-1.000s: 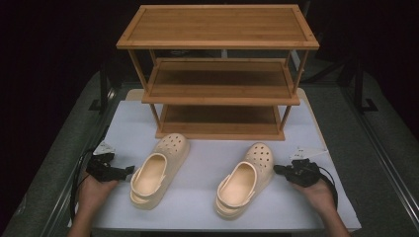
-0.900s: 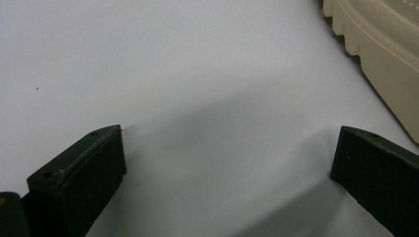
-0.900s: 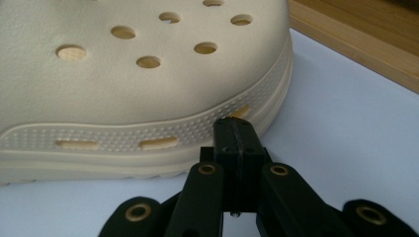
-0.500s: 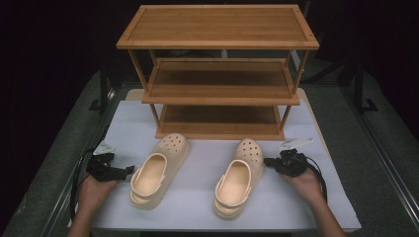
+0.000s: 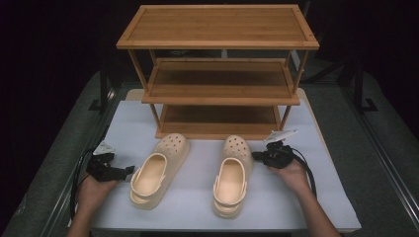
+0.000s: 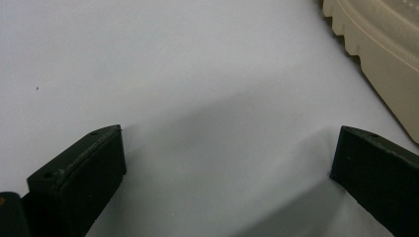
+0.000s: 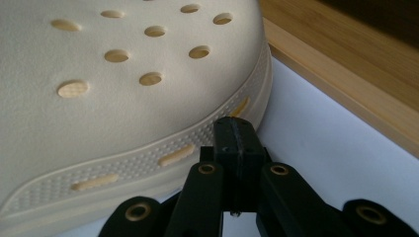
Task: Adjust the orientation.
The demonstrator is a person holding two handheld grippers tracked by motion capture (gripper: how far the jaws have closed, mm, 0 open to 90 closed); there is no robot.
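Note:
Two cream clogs lie on the white mat (image 5: 192, 210) in front of a three-tier wooden shoe rack (image 5: 217, 27). In the high view, the right clog (image 5: 232, 175) points its toe at the rack. My right gripper (image 5: 256, 156) is shut with nothing in it. In the right gripper view, the shut tips of the right gripper (image 7: 237, 133) press against the ribbed side of the right clog (image 7: 123, 98) near the toe. The left clog (image 5: 158, 170) lies at a slant. My left gripper (image 5: 126, 171) rests open on the mat just left of its heel. In the left gripper view, the left gripper (image 6: 227, 158) has only bare mat between its jaws, and the left clog's edge (image 6: 385, 44) is at the upper right.
The rack's bottom shelf (image 7: 346, 64) lies close behind the right clog's toe. Dark grey table surface (image 5: 375, 163) surrounds the mat. Cables trail from both grippers toward the person.
My right gripper has moved left with its shut tips against the right clog. The clog's toe swung left, so it lies straighter toward the rack. The left gripper stayed put.

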